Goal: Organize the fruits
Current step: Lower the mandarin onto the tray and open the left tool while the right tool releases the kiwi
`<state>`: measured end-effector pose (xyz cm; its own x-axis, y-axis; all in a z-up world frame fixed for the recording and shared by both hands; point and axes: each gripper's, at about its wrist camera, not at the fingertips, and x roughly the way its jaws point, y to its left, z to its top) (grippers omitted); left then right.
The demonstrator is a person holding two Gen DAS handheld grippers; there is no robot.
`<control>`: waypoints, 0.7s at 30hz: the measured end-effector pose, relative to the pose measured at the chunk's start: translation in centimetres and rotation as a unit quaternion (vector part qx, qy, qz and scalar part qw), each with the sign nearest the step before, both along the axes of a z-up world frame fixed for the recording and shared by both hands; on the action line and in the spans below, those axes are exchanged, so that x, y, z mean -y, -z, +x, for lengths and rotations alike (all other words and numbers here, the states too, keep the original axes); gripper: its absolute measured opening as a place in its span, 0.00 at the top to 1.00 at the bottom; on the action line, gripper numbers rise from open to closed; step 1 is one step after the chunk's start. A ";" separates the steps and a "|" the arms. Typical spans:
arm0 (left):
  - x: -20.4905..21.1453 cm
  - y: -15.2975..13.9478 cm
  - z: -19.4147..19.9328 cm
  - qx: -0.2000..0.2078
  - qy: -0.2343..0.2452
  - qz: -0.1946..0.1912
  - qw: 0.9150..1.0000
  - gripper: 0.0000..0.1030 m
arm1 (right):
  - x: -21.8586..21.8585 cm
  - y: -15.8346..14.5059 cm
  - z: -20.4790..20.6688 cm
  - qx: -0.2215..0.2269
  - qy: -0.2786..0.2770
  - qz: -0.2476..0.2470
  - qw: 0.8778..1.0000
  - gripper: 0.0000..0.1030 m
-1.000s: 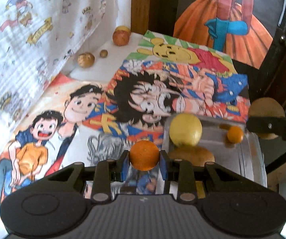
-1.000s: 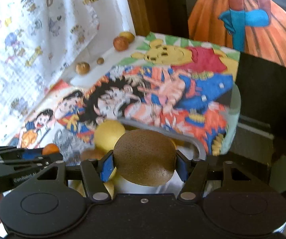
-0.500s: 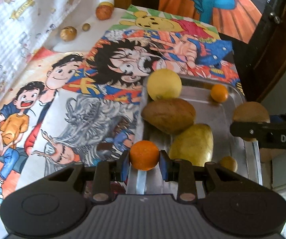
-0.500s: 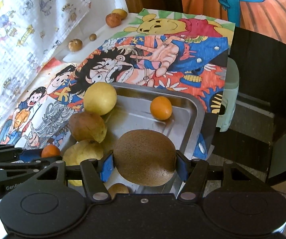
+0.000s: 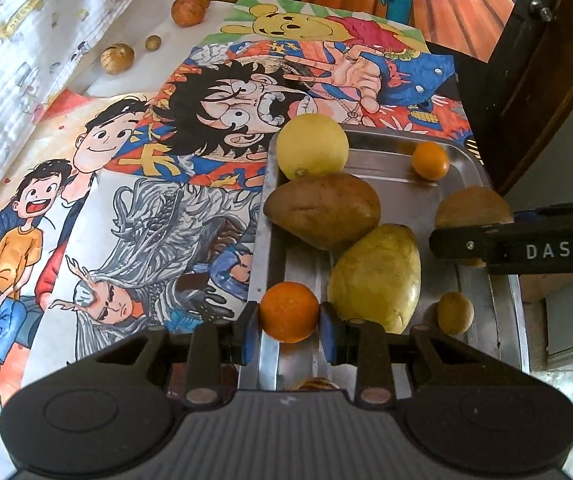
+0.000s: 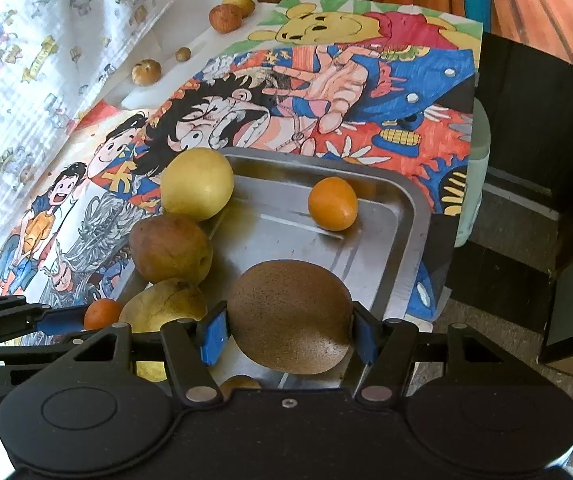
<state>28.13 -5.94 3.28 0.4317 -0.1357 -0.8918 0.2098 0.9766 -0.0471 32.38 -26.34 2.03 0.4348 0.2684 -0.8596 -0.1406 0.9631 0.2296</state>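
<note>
- five fruits already lie in the tray [image 5: 470,168]: a yellow one [image 5: 312,146], a brown one [image 5: 322,210], a pear [image 5: 376,276], a small orange [image 5: 430,161] and a little brown fruit [image 5: 455,313].
- two more hang over it: the left gripper [image 5: 289,320] clamps a tangerine [image 5: 289,312], the right gripper [image 6: 288,332] clamps a kiwi [image 6: 290,316].
- four fruits [image 5: 186,11] sit well apart at the table's far corner, not yet collected.
- judged a bit past halfway.
</note>
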 end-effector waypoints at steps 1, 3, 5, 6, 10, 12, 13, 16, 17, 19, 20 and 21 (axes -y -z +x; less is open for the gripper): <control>0.0 0.0 0.0 -0.001 0.001 0.001 1.000 0.66 | -0.1 0.1 0.1 -0.002 0.000 0.001 1.000 0.38; 0.1 0.0 0.1 -0.002 0.002 0.002 1.000 0.66 | -0.1 0.2 0.2 -0.007 0.000 0.002 1.000 0.38; 0.1 0.1 0.1 -0.003 0.003 0.003 1.000 0.66 | -0.2 0.4 0.2 -0.011 0.000 0.002 1.000 0.38; 0.1 0.1 0.1 -0.003 0.002 0.003 1.000 0.66 | -0.2 0.3 0.2 -0.010 -0.001 0.001 1.000 0.38; 0.1 0.1 0.1 -0.002 0.001 0.003 1.000 0.66 | -0.3 0.4 0.2 -0.012 -0.001 0.003 1.000 0.37; 0.1 0.1 0.1 -0.002 0.000 0.005 1.000 0.64 | -0.2 0.4 0.2 -0.014 0.000 0.005 1.000 0.36; 0.1 0.1 0.1 -0.004 -0.002 0.006 1.000 0.61 | -0.1 0.3 0.1 -0.014 0.002 0.008 1.000 0.36; -0.3 0.1 0.3 -0.012 -0.015 0.002 1.000 0.51 | 0.4 0.0 0.0 -0.014 0.009 0.023 1.000 0.33; -0.4 0.1 0.3 -0.016 -0.018 0.000 1.000 0.49 | 0.6 -0.2 0.0 -0.013 0.012 0.023 1.000 0.32; -0.6 0.0 0.4 -0.019 -0.023 -0.002 1.000 0.45 | 0.9 -0.5 -0.1 -0.012 0.015 0.028 0.999 0.29; -0.7 -0.1 0.3 -0.019 -0.025 -0.001 1.000 0.43 | 1.1 -0.7 -0.3 -0.013 0.019 0.033 0.999 0.28; -0.7 -0.3 0.3 -0.019 -0.026 0.000 0.999 0.42 | 1.2 -1.0 -0.5 -0.013 0.023 0.039 0.999 0.26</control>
<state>28.44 -5.20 3.58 0.4045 -0.1141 -0.9074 0.1571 0.9861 -0.0540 31.92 -27.58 3.01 0.4263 0.3156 -0.8477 -0.0905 0.9473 0.3072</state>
